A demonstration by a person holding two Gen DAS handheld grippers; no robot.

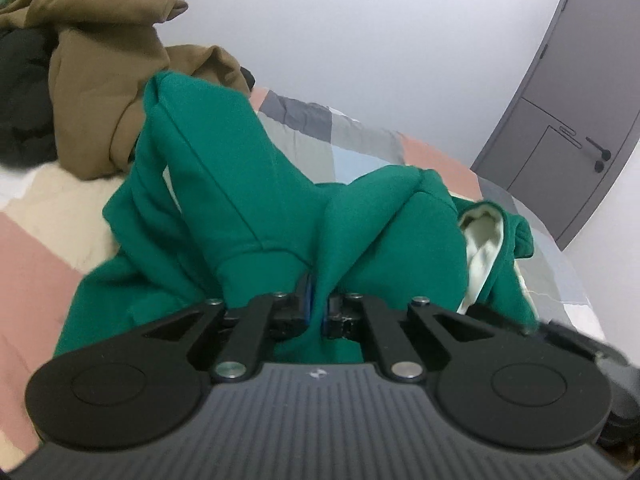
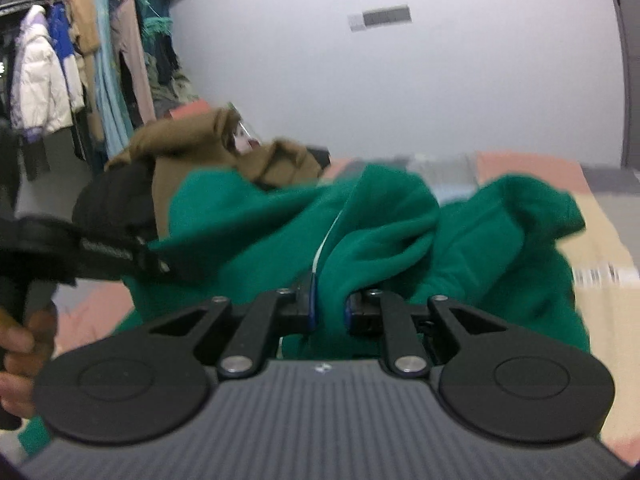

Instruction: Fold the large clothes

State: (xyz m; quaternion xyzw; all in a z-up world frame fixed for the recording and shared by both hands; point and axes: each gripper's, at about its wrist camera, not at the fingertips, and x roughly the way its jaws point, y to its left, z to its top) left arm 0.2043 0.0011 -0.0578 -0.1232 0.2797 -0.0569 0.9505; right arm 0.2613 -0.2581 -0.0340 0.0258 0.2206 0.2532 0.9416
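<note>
Green sweatshirt (image 1: 248, 200) bunched up on a patchwork bedspread (image 1: 32, 248), pink, cream, grey and pale blue blocks. Left gripper (image 1: 318, 308) clenched on a fold of the green fabric, cloth pinched tight between the blue-edged pads, barely any gap. Fabric rising from the pinch in two humps, left one taller, with a seam running down it. Cream lining (image 1: 480, 248) showing at the garment's right edge (inside of the fleece turned out there).

Right gripper (image 2: 329, 308) also grasping the green sweatshirt (image 2: 400, 232): a thicker wad between its pads, jaws set a little wider than on the left. Thin white edge or label (image 2: 326, 240) running up from the left pad. Rest of the garment spilling right and down over the bedspread (image 2: 600, 280). Heavy blur across this view.

Left gripper (image 2: 120, 256) seen again at far left of the right wrist view, black linkage reaching into the green cloth; person's hand (image 2: 20, 356) on its grip, lower left corner.

Brown hoodie (image 1: 112, 80) heaped just behind the green one, touching it. Black garment (image 1: 20, 92) beside that at far left. Grey door (image 1: 568, 112) with black handle at right. Clothes rail (image 2: 80, 60) with hanging jackets and trousers at back left. White wall (image 2: 440, 80) behind.
</note>
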